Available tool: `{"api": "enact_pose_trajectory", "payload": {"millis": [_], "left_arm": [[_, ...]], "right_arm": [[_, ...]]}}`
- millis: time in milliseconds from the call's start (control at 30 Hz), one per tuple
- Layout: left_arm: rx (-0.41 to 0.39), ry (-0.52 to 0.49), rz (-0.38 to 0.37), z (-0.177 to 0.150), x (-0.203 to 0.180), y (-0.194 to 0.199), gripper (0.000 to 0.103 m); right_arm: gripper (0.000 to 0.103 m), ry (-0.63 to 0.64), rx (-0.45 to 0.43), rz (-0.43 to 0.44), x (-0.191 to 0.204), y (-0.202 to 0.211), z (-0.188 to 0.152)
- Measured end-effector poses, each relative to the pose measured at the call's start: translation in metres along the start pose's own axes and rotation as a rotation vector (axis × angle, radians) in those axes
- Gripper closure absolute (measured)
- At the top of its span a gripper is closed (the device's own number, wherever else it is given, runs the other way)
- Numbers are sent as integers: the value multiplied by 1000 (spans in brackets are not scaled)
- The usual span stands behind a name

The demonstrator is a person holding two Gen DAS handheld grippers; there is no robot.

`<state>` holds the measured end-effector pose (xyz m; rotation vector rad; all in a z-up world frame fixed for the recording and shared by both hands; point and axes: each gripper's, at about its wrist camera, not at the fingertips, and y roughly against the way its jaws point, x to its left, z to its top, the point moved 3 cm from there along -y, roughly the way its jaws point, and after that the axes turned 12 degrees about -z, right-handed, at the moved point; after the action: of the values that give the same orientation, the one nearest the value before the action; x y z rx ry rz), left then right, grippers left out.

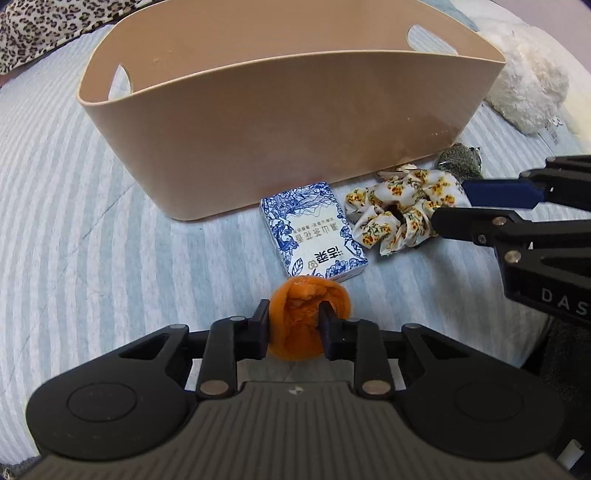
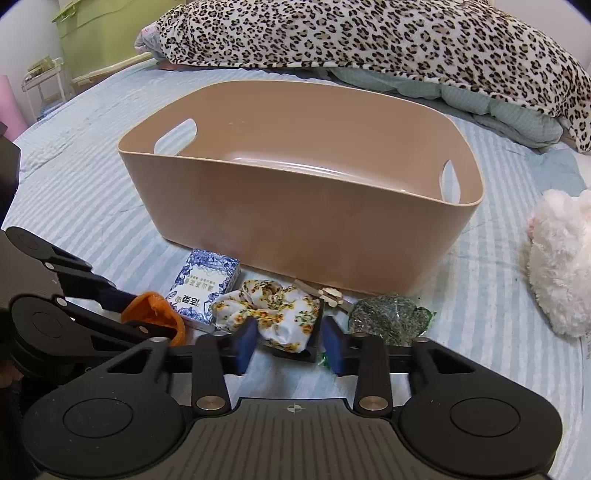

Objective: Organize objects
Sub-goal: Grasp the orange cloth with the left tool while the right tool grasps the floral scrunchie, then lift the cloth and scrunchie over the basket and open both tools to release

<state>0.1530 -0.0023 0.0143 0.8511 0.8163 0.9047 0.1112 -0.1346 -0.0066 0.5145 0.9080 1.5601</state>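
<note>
A tan plastic basket (image 1: 295, 122) (image 2: 295, 229) stands on the striped bed, its inside bare. In front of it lie a blue-and-white box (image 1: 314, 232) (image 2: 203, 291), a floral scrunchie (image 1: 402, 218) (image 2: 273, 314), a small wooden clip (image 2: 328, 295) and a green bag of dried herbs (image 2: 388, 317). My left gripper (image 1: 293, 325) is shut on an orange felt ball (image 1: 308, 317) (image 2: 153, 314), just in front of the box. My right gripper (image 2: 290, 347) (image 1: 458, 205) is open, its jaws on either side of the scrunchie's near edge.
A white plush toy (image 1: 524, 85) (image 2: 557, 258) lies to the right of the basket. A leopard-print blanket (image 2: 369, 37) is piled at the far side of the bed. A green bin (image 2: 96, 33) stands beyond the bed's far left corner.
</note>
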Motion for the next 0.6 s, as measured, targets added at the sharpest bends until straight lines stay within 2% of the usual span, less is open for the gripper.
{"api": "enact_pose_trajectory", "payload": {"millis": [67,200,367,600], "left_arm": [[-2,1,-6,-1,0,1,81],[-8,3,-16,-5,1,6,89],[-33,1,-8,-7,0,18,90],[-100,-4,-4,-6,-7,42,91]], "right_arm": [[83,9,-1,6,2,-1,-1],[92,34,-10,17,5,1,-3],[97,34,-46,6,2,11,-6],[98,-14,-110,9,-12,33,-8]]}}
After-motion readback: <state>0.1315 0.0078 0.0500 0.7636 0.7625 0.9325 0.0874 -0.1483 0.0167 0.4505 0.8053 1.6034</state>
